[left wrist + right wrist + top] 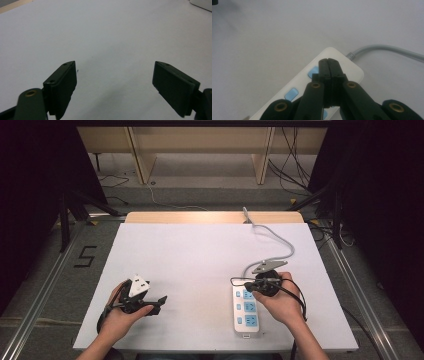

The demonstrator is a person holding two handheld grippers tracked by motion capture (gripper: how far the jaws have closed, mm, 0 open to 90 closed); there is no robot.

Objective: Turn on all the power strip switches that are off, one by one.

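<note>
Power strip (247, 308), white with blue sockets, lies flat near the front edge of the white table (200, 255), right of centre, its long side running near to far. At the near left, the left gripper (152, 304) rests low over bare tabletop with its jaws spread wide and nothing between them; the left gripper view shows empty white surface in the gap. The right gripper (328, 65) has its jaws pressed together with nothing held, tips poised over the far end of the strip, close to a blue socket; contact cannot be confirmed. Farther back, a grey cable (277, 242) leaves the strip's far end and curves toward the far edge of the table. The strip looks like rigid, smooth plastic, light to moderate in weight and likely to slide on the table covering; the stiff cable would probably tug at it. A hold across its narrow width, on the long side walls, seems safest.
</note>
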